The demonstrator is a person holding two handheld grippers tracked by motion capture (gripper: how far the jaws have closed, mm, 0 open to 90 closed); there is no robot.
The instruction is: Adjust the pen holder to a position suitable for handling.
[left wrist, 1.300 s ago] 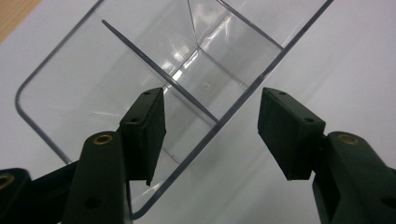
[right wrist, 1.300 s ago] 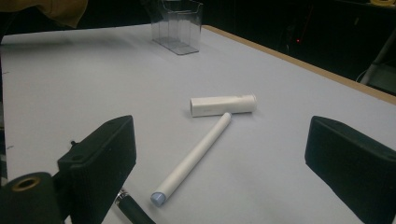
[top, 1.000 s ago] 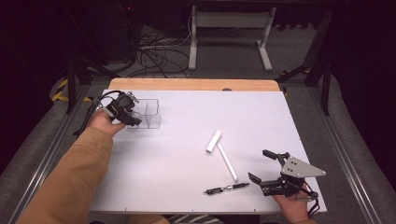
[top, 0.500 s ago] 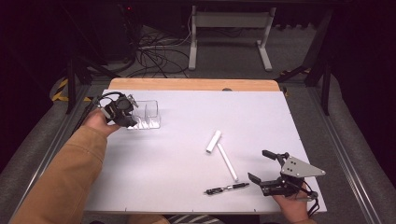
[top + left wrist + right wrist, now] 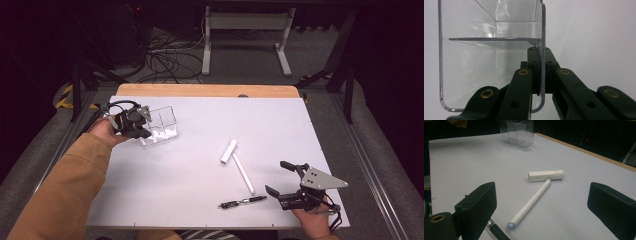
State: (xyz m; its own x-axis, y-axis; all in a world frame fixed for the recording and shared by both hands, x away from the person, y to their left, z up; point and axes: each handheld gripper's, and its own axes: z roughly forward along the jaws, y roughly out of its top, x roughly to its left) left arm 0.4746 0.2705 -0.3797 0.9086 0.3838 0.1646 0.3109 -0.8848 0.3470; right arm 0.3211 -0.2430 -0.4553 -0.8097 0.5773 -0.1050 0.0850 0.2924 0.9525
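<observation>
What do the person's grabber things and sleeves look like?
Both tools are black with two jaws. The left tool has brass-coloured rivets and a black cable looping behind. The right tool carries a grey three-cornered plate on top. The left sleeve is mustard-brown.

A clear plastic organizer (image 5: 159, 125) with upright dividers sits at the far left of the white tabletop (image 5: 200, 200), standing open-topped. One thin side wall is pinched between the fingers (image 5: 534, 62) of the left gripper (image 5: 134, 125).

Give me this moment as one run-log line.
left gripper: shut on clear organizer wall | right gripper: open, near black pen | white tube, white cap: on table
</observation>
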